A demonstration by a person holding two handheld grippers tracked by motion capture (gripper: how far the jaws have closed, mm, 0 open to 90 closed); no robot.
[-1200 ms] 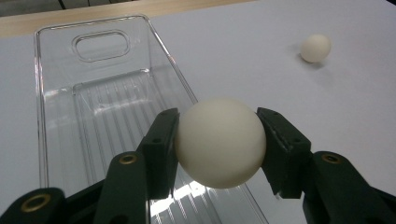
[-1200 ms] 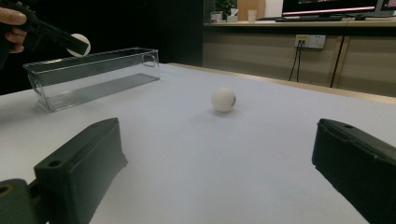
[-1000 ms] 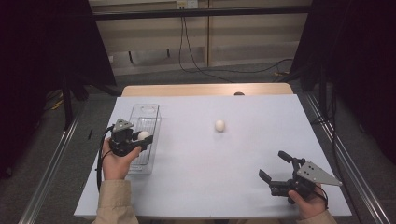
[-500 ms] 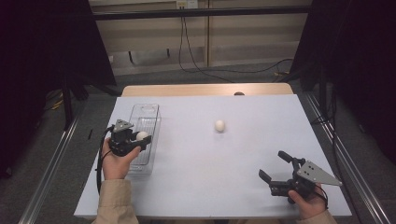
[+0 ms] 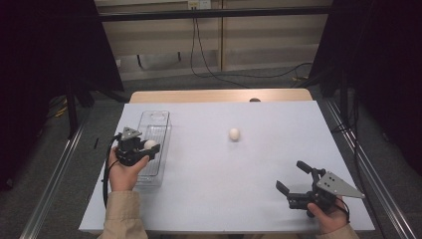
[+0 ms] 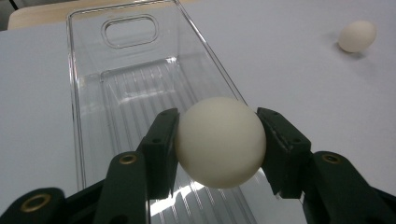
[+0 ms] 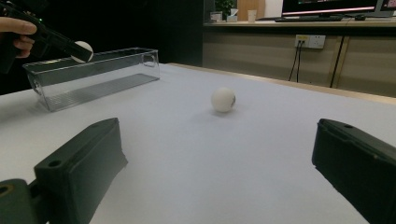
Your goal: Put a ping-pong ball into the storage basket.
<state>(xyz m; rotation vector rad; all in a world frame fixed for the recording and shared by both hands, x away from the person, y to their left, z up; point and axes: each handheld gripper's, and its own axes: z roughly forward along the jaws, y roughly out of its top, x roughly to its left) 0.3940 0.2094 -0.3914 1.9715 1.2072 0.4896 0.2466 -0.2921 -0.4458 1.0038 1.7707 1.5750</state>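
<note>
Here, egg (image 6: pixel 219 141) clamped between left gripper (image 6: pixel 217 140) fingers (image 6: pixel 161 144), seemingly above tray (image 6: pixel 88 70).

2 black two-jaw grippers (image 5: pixel 149 153) (image 5: pixel 293 176), brass-coloured screws, grey three-cornered top plates, black trailing cable; beige sleeves (image 5: pixel 121 216).

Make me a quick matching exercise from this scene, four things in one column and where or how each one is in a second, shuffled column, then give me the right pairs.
Things:
1. left gripper
2. right gripper
3. clear tray
4. loose egg

States:
A. lies alone on the bare table, mid-table
B. jaws open, holding nothing, at the near right of the table
C. shut on a held egg above the tray
D. stands at the left of the table, nothing lying in it

Pairs: 1-C, 2-B, 3-D, 4-A
</note>
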